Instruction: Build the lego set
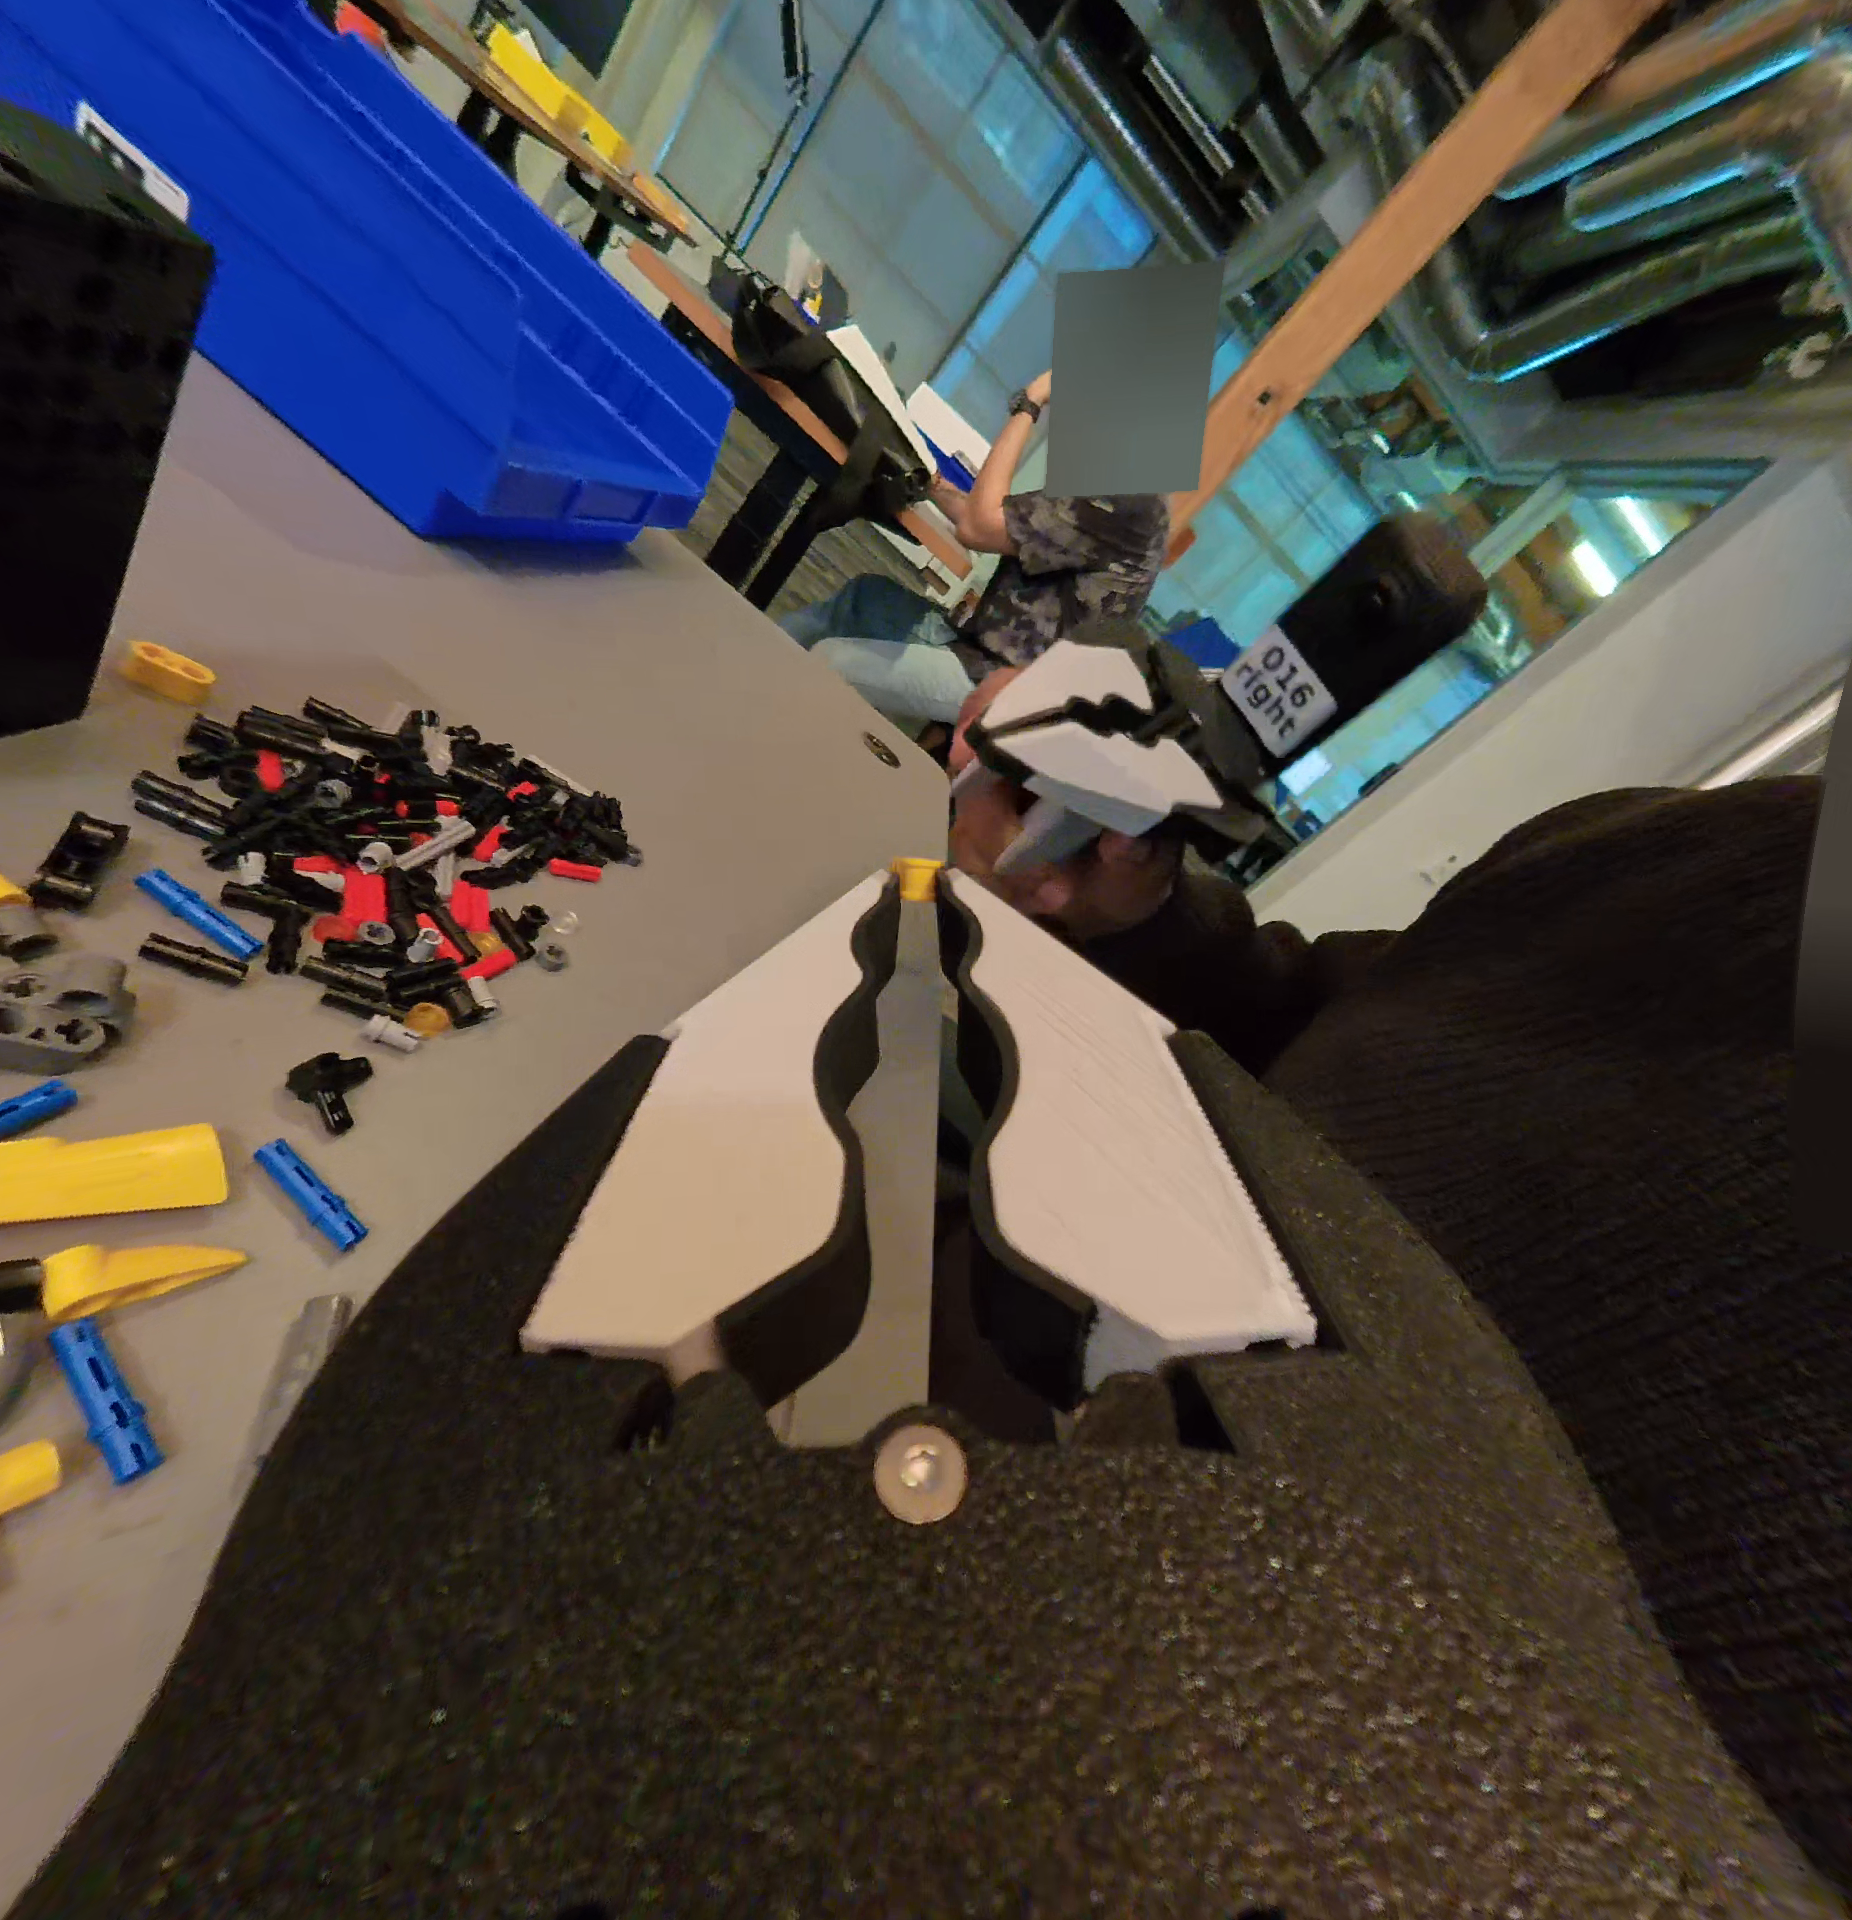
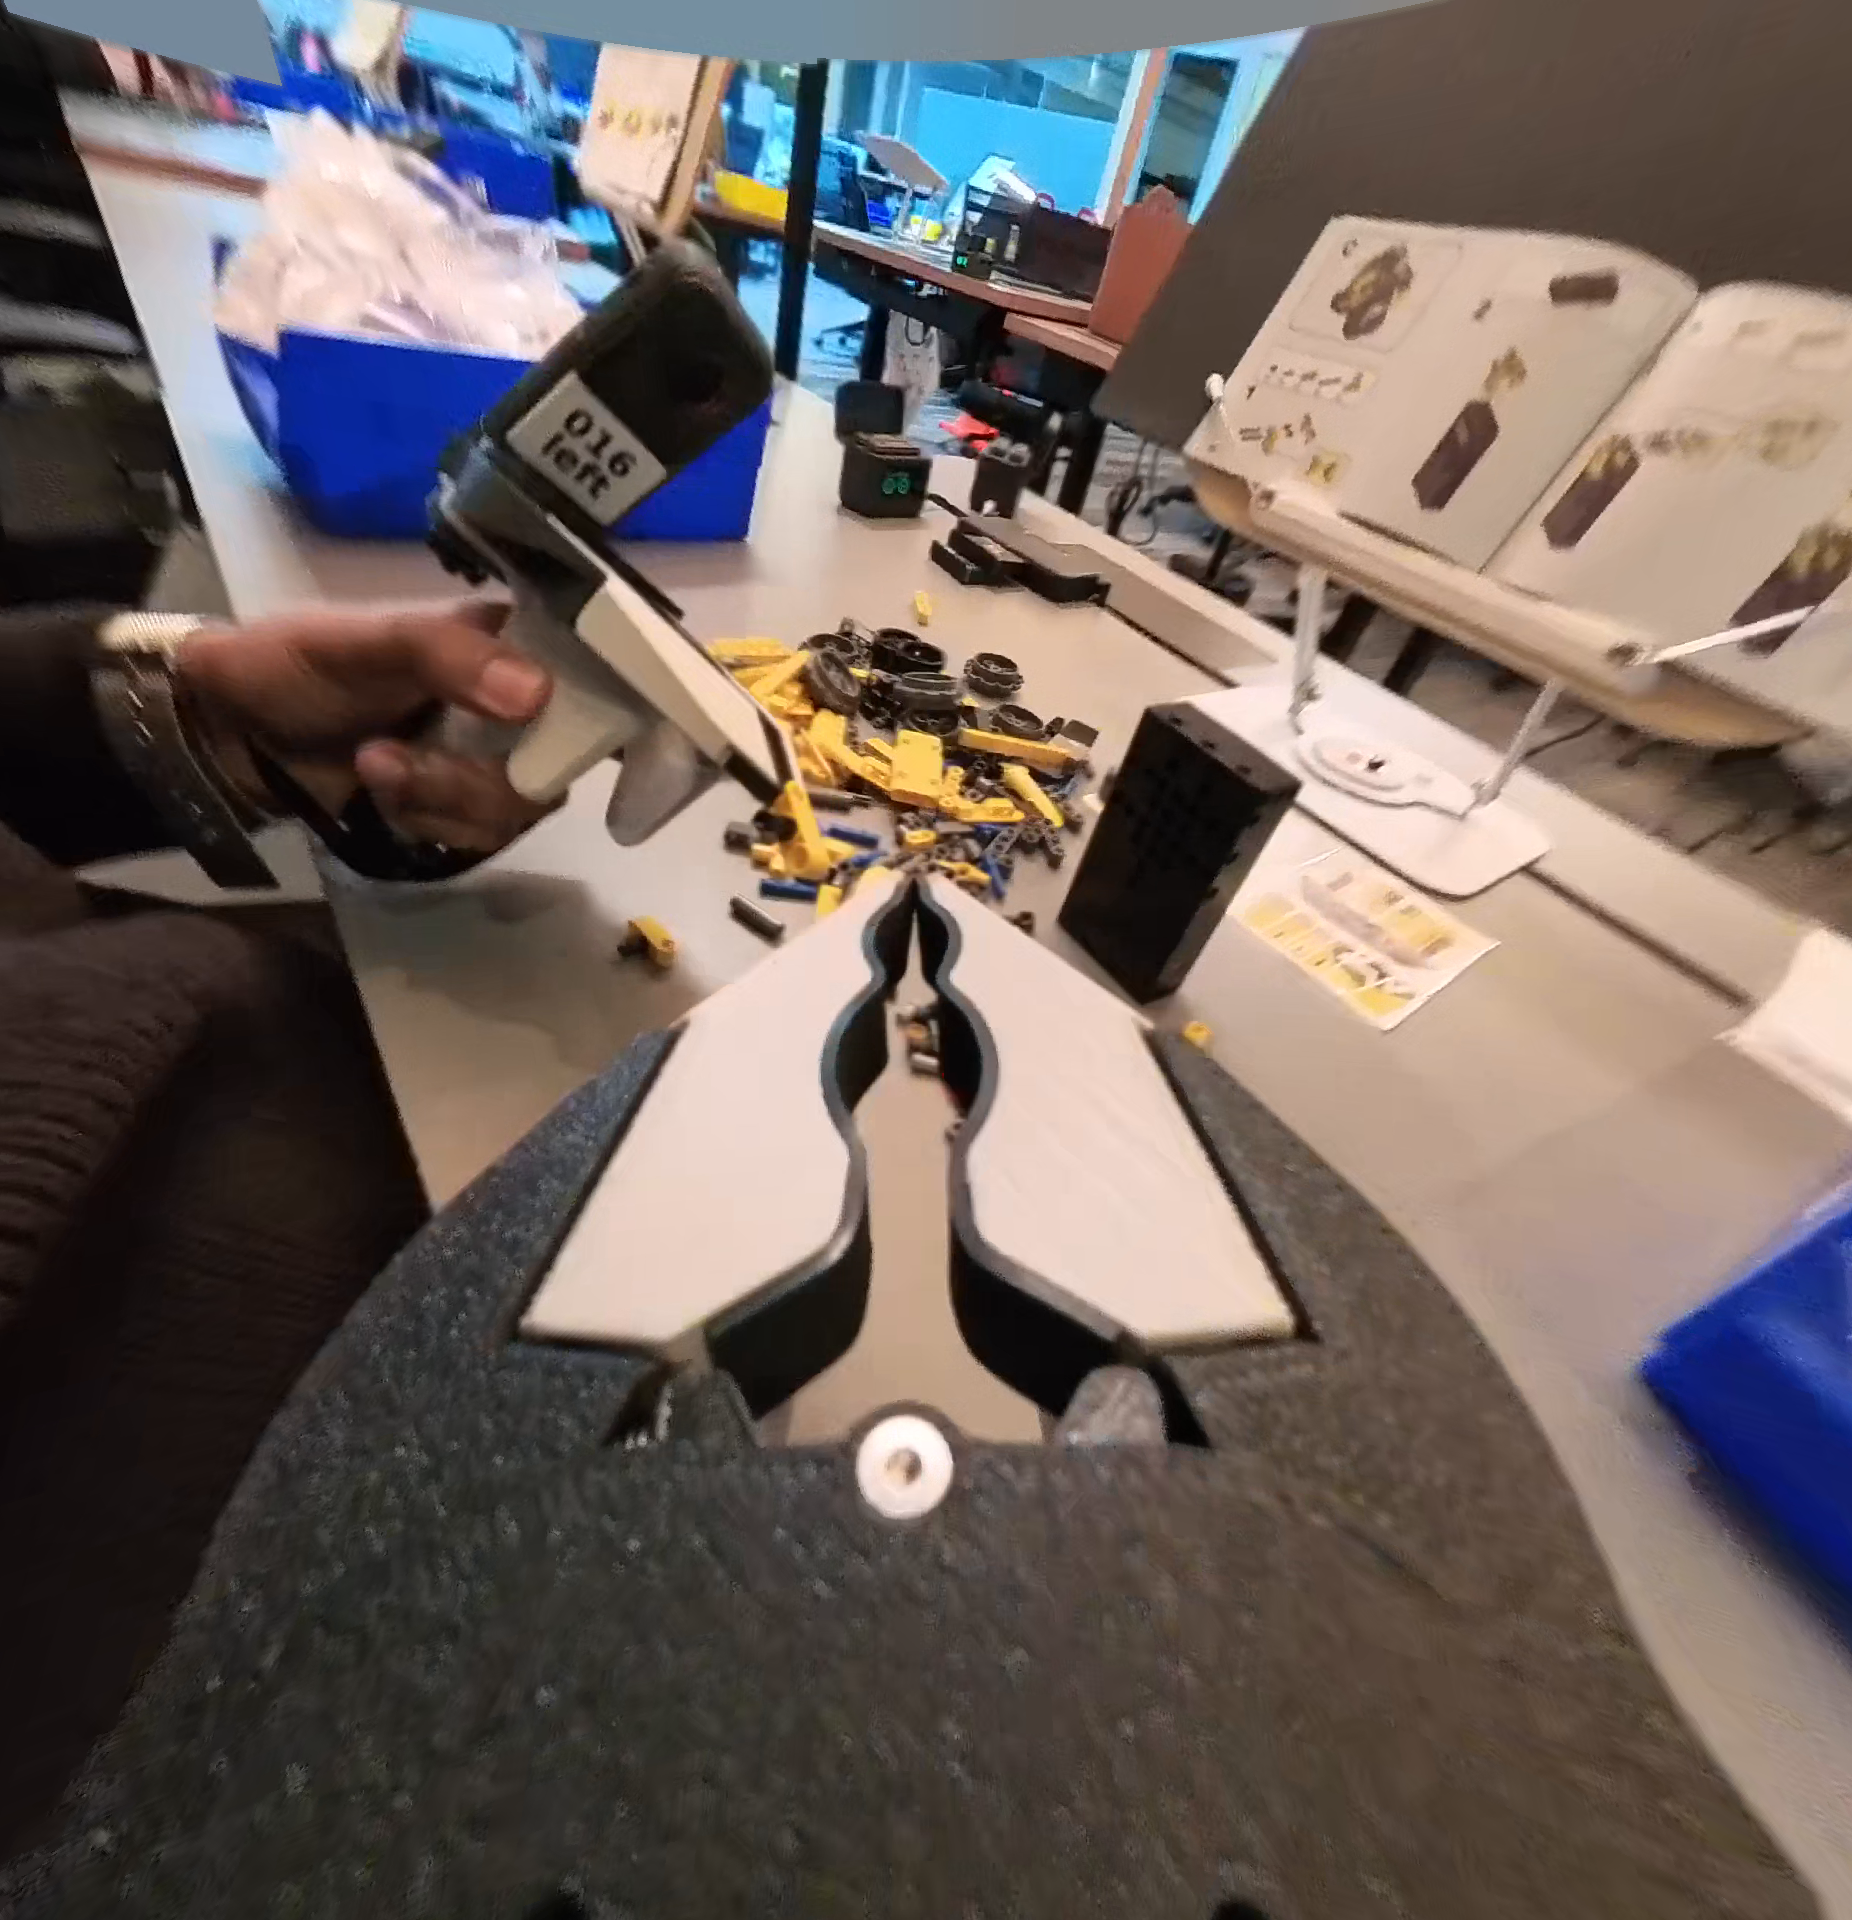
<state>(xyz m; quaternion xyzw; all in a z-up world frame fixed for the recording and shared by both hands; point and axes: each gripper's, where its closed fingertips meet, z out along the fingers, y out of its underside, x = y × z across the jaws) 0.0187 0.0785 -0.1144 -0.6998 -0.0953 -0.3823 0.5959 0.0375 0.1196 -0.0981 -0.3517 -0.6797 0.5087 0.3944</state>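
Observation:
My left gripper [image 1: 917, 896] is shut on a small yellow brick piece [image 1: 915, 871] pinched at its fingertips, and holds it just past the grey table's [image 1: 610, 665] rounded edge. In the right wrist view the left gripper [image 2: 768, 774] hangs over a pile of yellow pieces and black wheels [image 2: 906, 727], with the yellow piece [image 2: 800, 821] sticking down from its tips. My right gripper [image 2: 914, 885] is shut with nothing visible between its tips, low over the table in front of that pile. It also shows in the left wrist view [image 1: 1083, 769], held in a hand.
A heap of black, red and grey pins [image 1: 382, 852] lies left, with blue pins [image 1: 200, 914] and yellow parts [image 1: 91, 1174]. A black perforated box [image 2: 1176, 842], blue bins [image 1: 382, 291] [image 2: 486, 416], an open booklet on a stand [image 2: 1504, 436] and a printed sheet [image 2: 1369, 935] stand around. A person sits beyond the table.

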